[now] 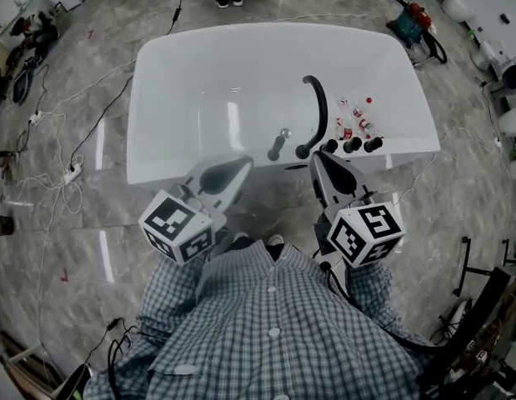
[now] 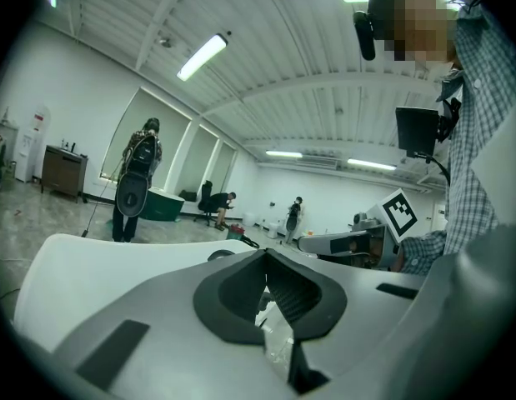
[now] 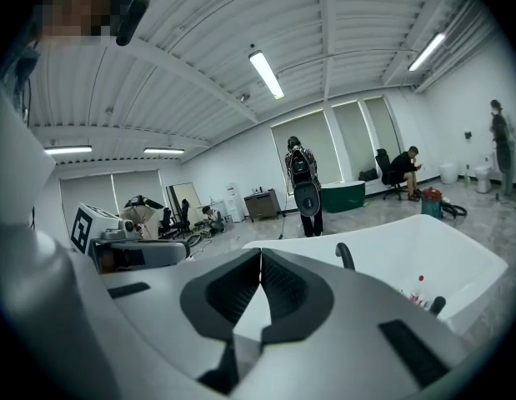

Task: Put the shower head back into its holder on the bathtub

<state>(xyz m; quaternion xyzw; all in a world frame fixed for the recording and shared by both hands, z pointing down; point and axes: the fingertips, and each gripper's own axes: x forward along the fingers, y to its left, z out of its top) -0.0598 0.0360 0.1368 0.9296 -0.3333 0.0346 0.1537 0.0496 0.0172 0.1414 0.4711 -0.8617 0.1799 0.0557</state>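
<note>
A white bathtub point(image 1: 174, 73) stands in front of me. A dark stick-like shower head point(image 1: 277, 147) lies inside it near the front wall, beside a chrome drain point(image 1: 284, 132). A black curved spout point(image 1: 318, 111) rises at the front right rim, with three black knobs point(image 1: 352, 145) next to it. I cannot make out the holder. My left gripper point(image 1: 243, 165) hovers over the front rim, shut and empty. My right gripper point(image 1: 317, 157) sits just short of the spout's base, also shut with nothing held. In the gripper views the left gripper point(image 2: 266, 275) and right gripper point(image 3: 260, 282) both have their jaws meeting.
Small red-and-white bottles point(image 1: 358, 119) lie in the tub's right corner. Cables point(image 1: 70, 173) run across the marble floor on the left. A person point(image 3: 303, 186) stands beyond the far side of the tub. Bags and white fixtures point(image 1: 420, 23) sit at the far right.
</note>
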